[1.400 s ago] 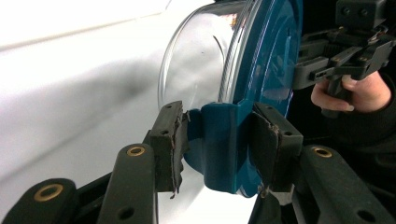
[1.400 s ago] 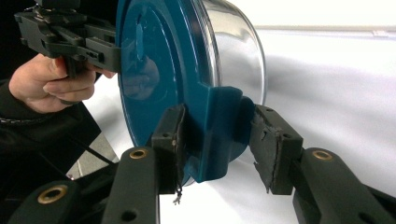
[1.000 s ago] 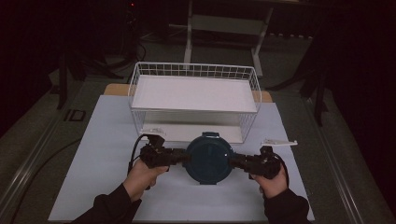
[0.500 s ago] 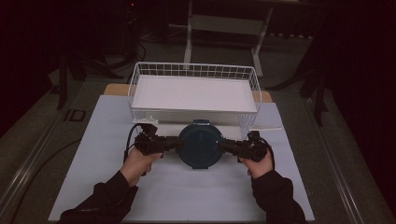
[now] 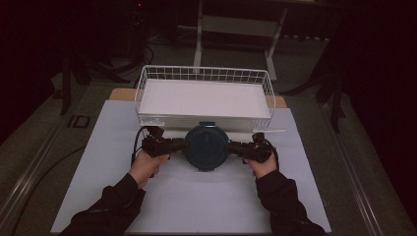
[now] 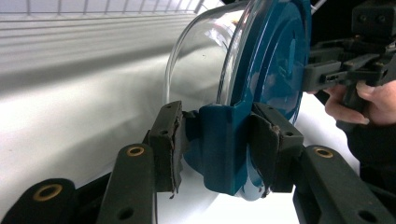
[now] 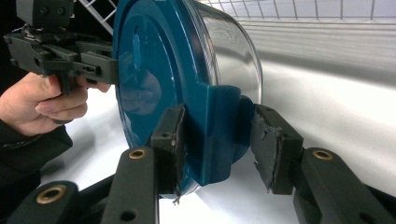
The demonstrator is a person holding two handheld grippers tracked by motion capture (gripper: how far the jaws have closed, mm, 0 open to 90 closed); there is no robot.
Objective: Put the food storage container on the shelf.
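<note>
On the table (image 5: 98,187), a white sheet is laid out; at its far edge a white wire basket (image 5: 147,83) is set, floor lined white, nothing seen in it. Surroundings are dark and hard to make out.

Container (image 5: 206,146): round, clear glass bowl (image 6: 196,60) closed by a teal lid (image 7: 154,84) with clip tabs at the rim. It is held just in front of the basket's near wall, between both grippers, one on each side. Seen from above, the lid faces up and the bowl is hidden under it. Whether it touches the sheet cannot be told. No contents are seen through the glass, though reflections make that uncertain.

Left gripper (image 6: 217,144): jaws clenched on a teal clip tab (image 6: 224,149), pads pressed against both sides of it. Jaw arms are cut off at the frame bottom.

Right gripper (image 7: 219,147): jaws set around the opposite tab (image 7: 219,140). One pad is against the lid face; the other pad (image 7: 275,149) is worn and torn, and looks slightly off the tab, so a firm grip cannot be confirmed.

Hands: left hand (image 5: 147,164) and right hand (image 5: 260,164) are wrapped round the gripper handles, dark sleeves entering from the bottom edge. A thin white strip (image 5: 275,131) lies on the sheet by the basket's right corner; what it is cannot be told.
</note>
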